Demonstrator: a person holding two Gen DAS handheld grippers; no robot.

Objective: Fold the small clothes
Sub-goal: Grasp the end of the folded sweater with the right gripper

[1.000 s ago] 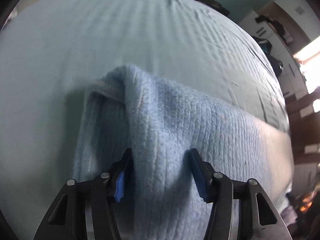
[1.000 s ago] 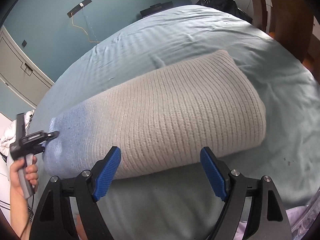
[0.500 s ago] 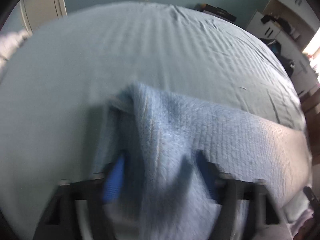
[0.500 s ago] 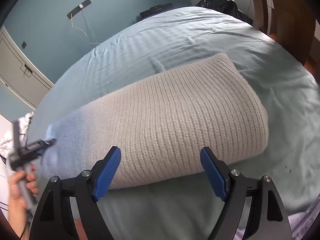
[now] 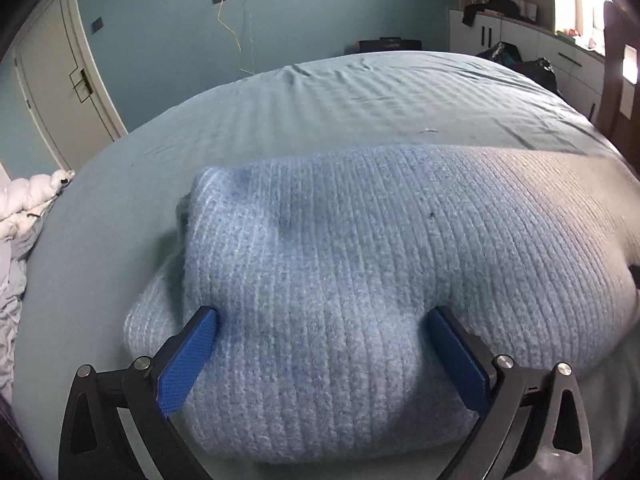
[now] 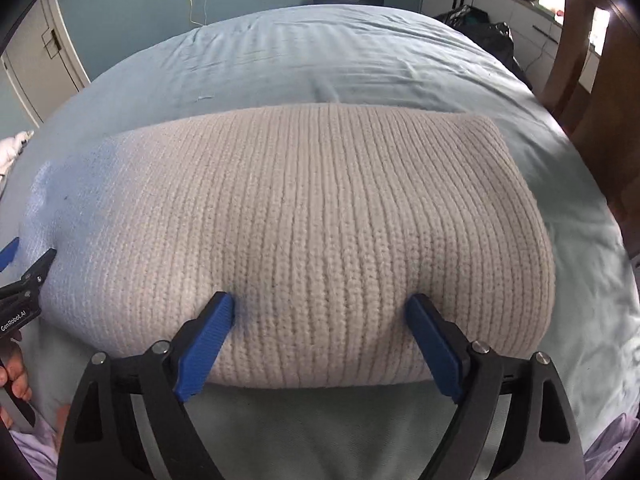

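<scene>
A folded ribbed knit sweater (image 6: 320,220) lies on the pale blue bed sheet (image 6: 320,48). It looks cream in the right wrist view and light blue at its left end, and fills the left wrist view (image 5: 360,260). My left gripper (image 5: 322,316) is open, its blue pads on either side of the sweater's near edge at the left end. My right gripper (image 6: 320,304) is open, its pads straddling the near edge of the cream part. The left gripper's tips also show at the left edge of the right wrist view (image 6: 24,268).
A white puffy garment and grey cloth (image 5: 20,220) lie at the bed's left edge. A white door (image 5: 60,80) stands left, white cabinets with dark bags (image 5: 520,56) right. A brown wooden post (image 6: 580,40) stands by the bed's right side.
My left gripper has opened wider and swung to face the sweater's near edge from the front. My right gripper has moved forward onto the near edge. The sweater now lies flatter.
</scene>
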